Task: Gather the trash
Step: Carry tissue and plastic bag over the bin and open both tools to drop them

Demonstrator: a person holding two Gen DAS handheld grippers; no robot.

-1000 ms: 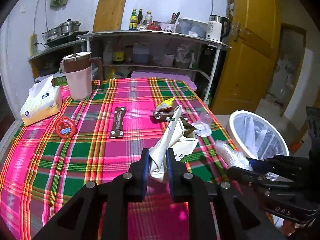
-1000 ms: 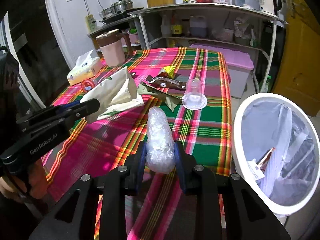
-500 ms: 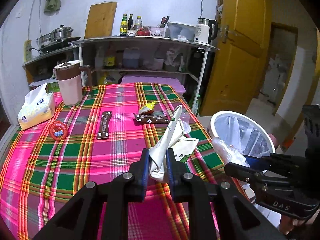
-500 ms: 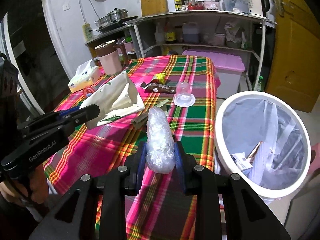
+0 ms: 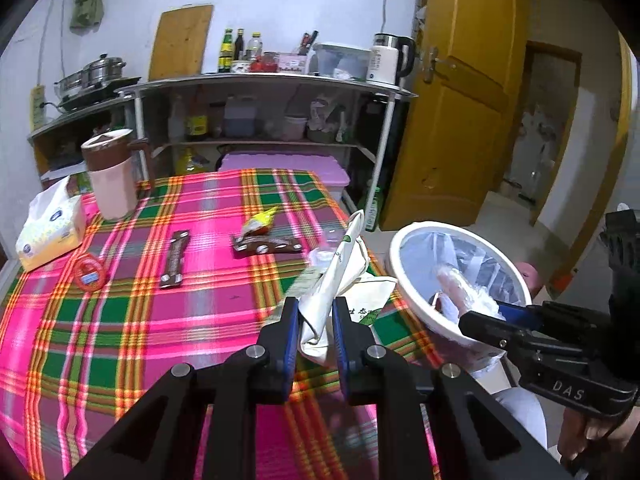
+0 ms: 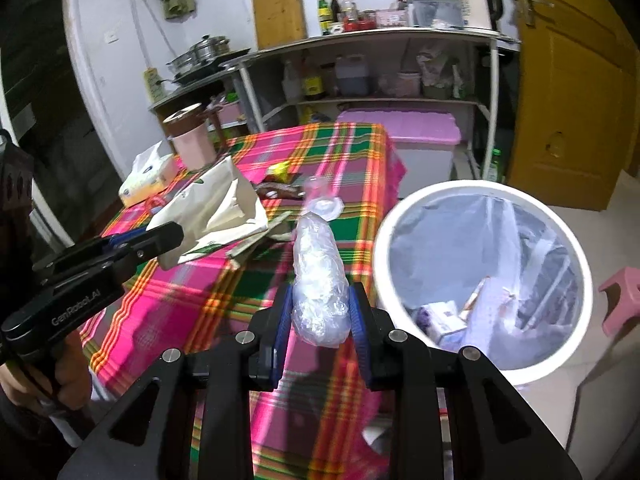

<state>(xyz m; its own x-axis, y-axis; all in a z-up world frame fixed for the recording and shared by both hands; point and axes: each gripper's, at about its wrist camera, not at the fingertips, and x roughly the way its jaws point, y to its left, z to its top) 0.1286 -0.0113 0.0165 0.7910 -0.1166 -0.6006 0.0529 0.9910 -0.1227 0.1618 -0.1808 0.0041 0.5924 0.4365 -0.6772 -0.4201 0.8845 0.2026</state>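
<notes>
Both grippers are loaded up right now. The left gripper (image 5: pixel 314 322) is clamped on a crumpled cream paper bag (image 5: pixel 334 280) with green print, which sticks up and away from the pads, hanging above the near right part of the surface (image 5: pixel 120 320), the one with the pink, green and orange plaid cloth. The right gripper (image 6: pixel 320 312) is clamped on a scrunched-up clear plastic bag (image 6: pixel 318 280), and from the left wrist view that bag sits right over the near rim of the white trash bin (image 6: pixel 480 280). The bin stands on the floor just off the right edge of the surface, has a clear liner in it, and already holds a few bits of packaging at the bottom.

Still lying on the cloth: a brown snack wrapper (image 5: pixel 266 244) with a yellow wrapper (image 5: pixel 260 222) touching its far side, a second long brown wrapper (image 5: pixel 174 258) further left, and an upside-down clear plastic cup (image 6: pixel 320 196) near the right edge. Some flat greenish paper (image 6: pixel 260 240) pokes out from under the held paper bag, can't tell exactly what it is.

Also on the surface: a tissue pack (image 5: pixel 50 228), a pink jug with a brown lid (image 5: pixel 110 176), and a small round red thing (image 5: pixel 88 274).
</notes>
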